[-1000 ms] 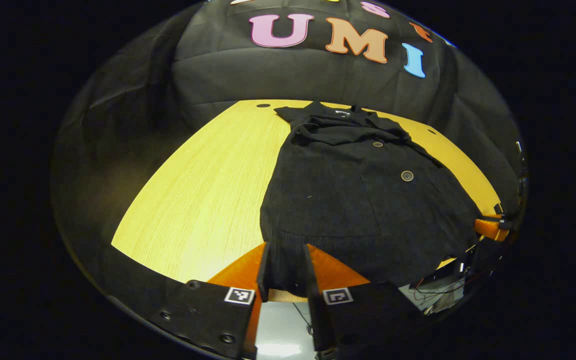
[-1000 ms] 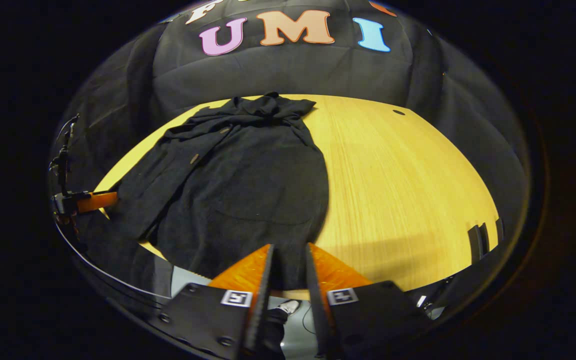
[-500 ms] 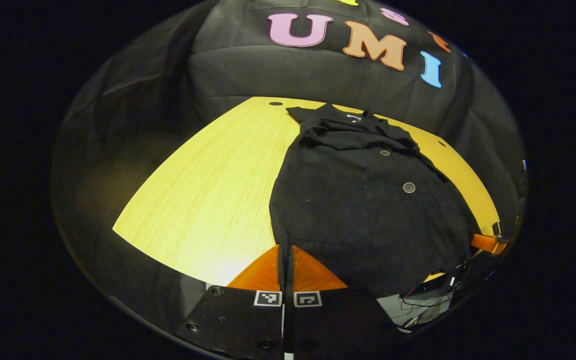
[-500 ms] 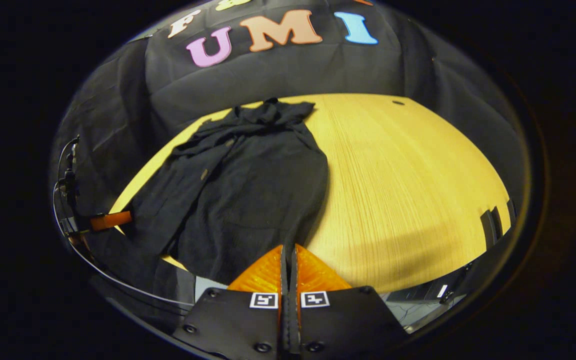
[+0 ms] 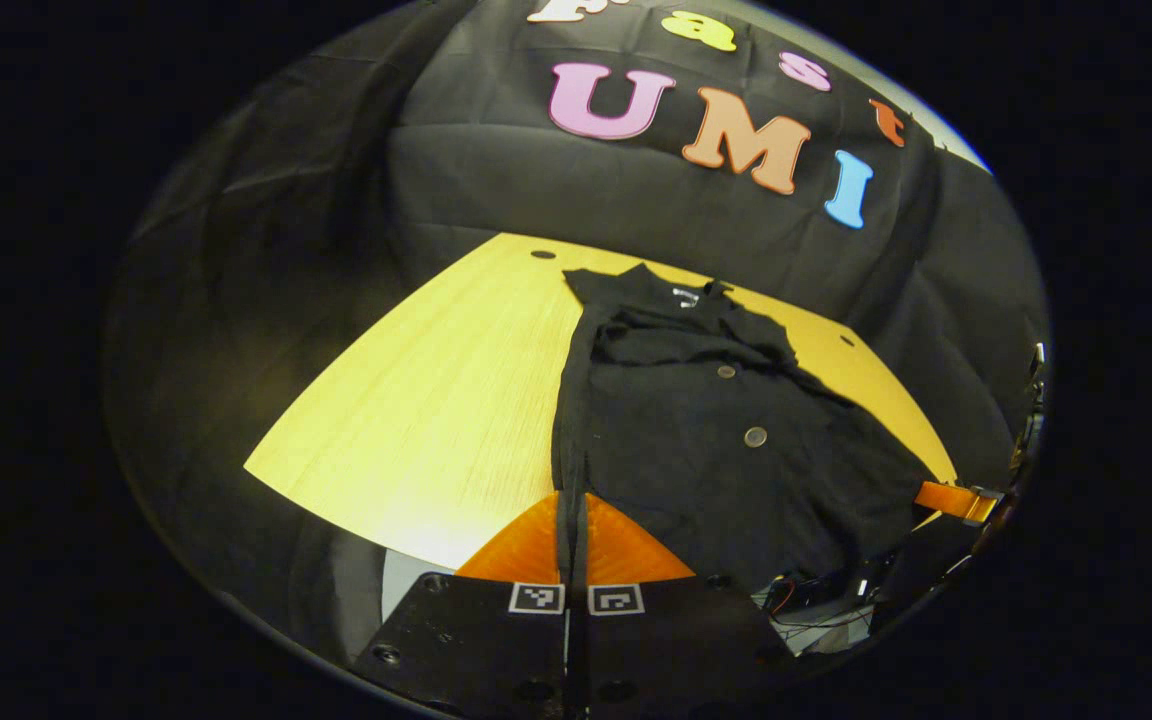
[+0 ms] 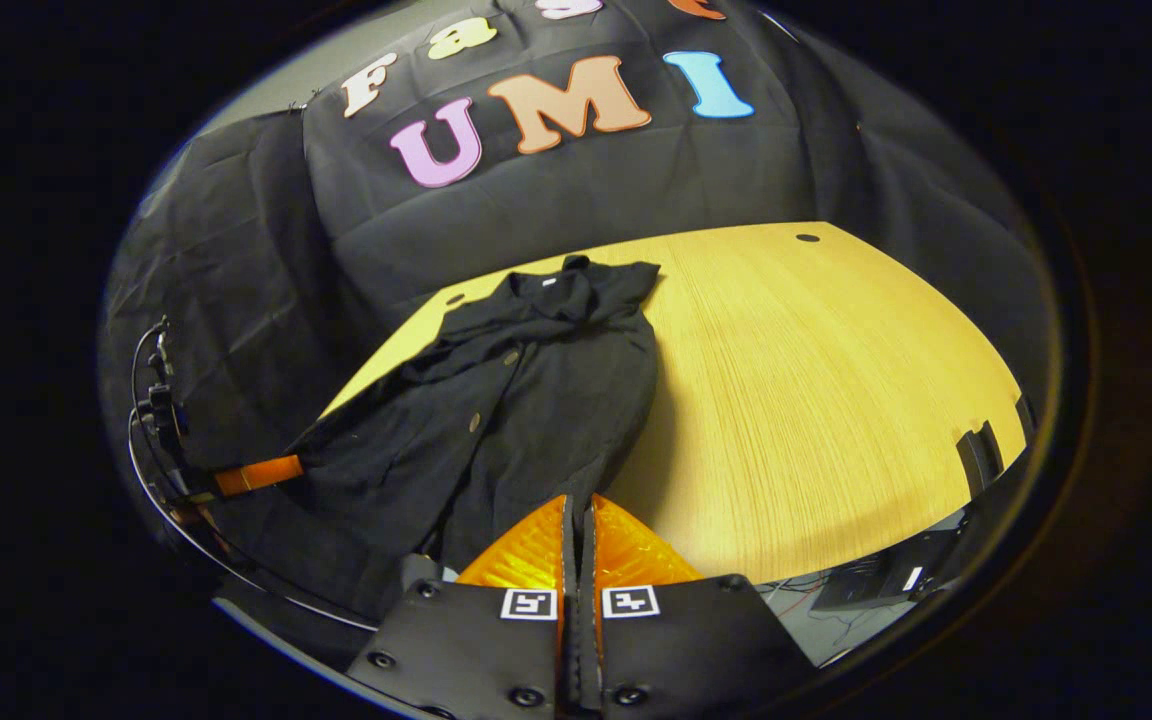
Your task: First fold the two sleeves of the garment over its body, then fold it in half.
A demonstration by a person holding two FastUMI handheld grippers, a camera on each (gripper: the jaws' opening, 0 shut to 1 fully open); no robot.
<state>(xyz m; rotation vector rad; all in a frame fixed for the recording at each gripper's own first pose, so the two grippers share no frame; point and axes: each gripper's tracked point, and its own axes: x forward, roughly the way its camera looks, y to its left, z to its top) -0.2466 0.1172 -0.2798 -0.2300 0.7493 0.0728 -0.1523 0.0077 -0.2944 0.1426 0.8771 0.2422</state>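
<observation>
Both grippers' fingers pinched on the hem of the dark buttoned garment point(image 5: 716, 440) — sleeves folded in, near edge raised off the table point(image 5: 436, 400).

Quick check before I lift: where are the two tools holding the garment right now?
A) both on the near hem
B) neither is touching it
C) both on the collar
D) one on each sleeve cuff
A: the left tool and right tool are each pinched shut on the near hem of the garment, with the collar at the table's far side.
</observation>
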